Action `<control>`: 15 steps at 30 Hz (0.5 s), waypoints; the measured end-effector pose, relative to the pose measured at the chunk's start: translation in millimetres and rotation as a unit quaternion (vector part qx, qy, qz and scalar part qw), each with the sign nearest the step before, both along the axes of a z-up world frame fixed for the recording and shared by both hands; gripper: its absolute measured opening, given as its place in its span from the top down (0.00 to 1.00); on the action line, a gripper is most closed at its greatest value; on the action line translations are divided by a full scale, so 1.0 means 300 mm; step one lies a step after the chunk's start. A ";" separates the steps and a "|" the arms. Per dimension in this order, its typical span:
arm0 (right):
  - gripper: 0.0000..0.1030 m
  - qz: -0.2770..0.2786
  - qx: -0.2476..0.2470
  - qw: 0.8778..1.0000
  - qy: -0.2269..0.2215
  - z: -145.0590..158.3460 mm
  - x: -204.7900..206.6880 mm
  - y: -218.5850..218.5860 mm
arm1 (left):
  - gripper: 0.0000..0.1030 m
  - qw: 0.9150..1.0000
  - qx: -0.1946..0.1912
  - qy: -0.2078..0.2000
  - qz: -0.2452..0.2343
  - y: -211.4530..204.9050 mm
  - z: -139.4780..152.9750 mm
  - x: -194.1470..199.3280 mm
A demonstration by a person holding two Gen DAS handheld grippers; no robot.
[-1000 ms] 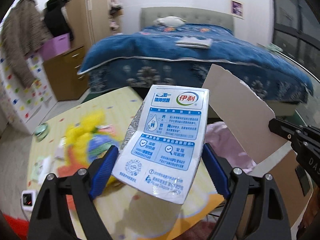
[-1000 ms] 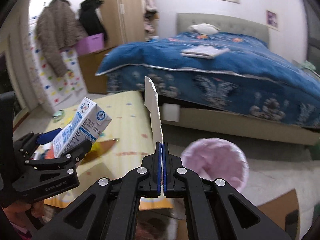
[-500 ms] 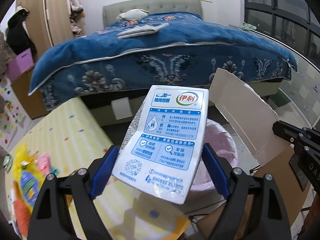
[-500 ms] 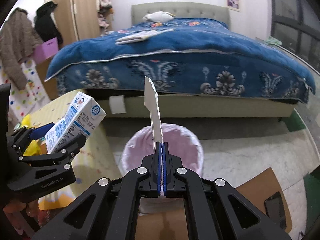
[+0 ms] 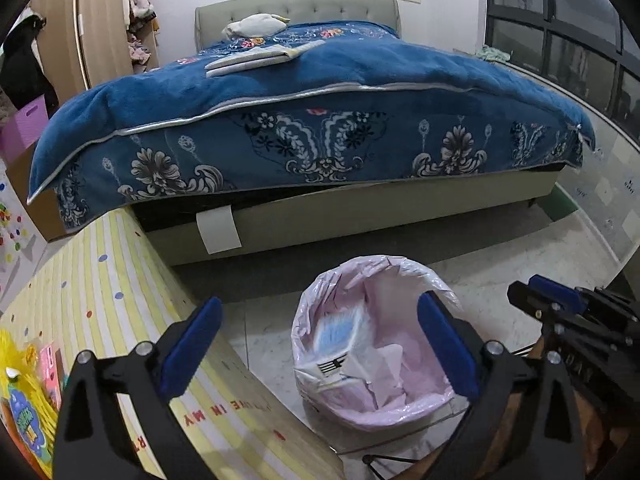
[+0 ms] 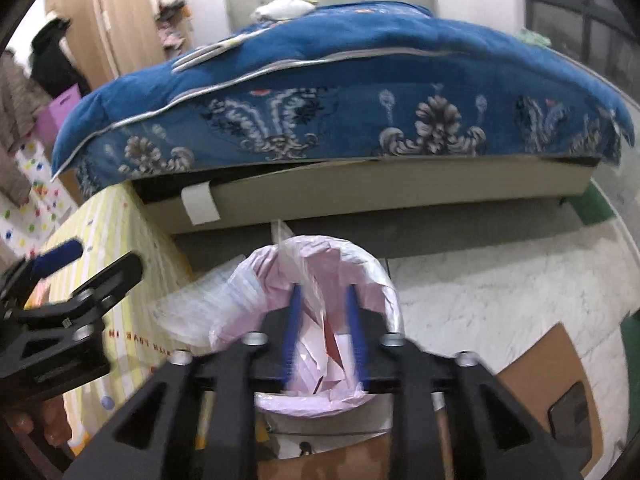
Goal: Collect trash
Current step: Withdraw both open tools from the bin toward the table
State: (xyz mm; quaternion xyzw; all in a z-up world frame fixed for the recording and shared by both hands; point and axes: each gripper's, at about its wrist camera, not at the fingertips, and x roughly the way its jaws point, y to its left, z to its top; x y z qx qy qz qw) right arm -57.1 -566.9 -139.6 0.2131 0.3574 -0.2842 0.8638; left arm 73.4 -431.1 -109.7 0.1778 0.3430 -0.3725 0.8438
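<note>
Both the left gripper (image 5: 318, 336) and right gripper (image 6: 322, 332) hung released over the pink-lined bin (image 5: 400, 276), milk carton (image 5: 340, 344) inside at 9 o'clock; tipping the light bin seemed possible.

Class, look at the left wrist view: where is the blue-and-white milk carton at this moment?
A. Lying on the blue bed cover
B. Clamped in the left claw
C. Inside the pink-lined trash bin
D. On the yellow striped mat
C: the milk carton lies inside the trash bin, while the left claw stands open and empty above it.

Motion-blurred carton (image 6: 208, 304) beside bin (image 6: 384, 280)
</note>
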 end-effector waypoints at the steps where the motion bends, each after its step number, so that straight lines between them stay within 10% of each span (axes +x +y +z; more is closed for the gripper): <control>1: 0.68 -0.003 0.003 1.000 -0.003 0.007 -0.011 0.000 | 0.08 1.000 0.000 -0.001 0.002 0.010 0.003 0.000; 15: 0.68 0.107 -0.026 0.993 -0.052 0.197 -0.052 0.298 | 0.08 0.998 -0.014 -0.014 0.055 0.391 0.127 -0.072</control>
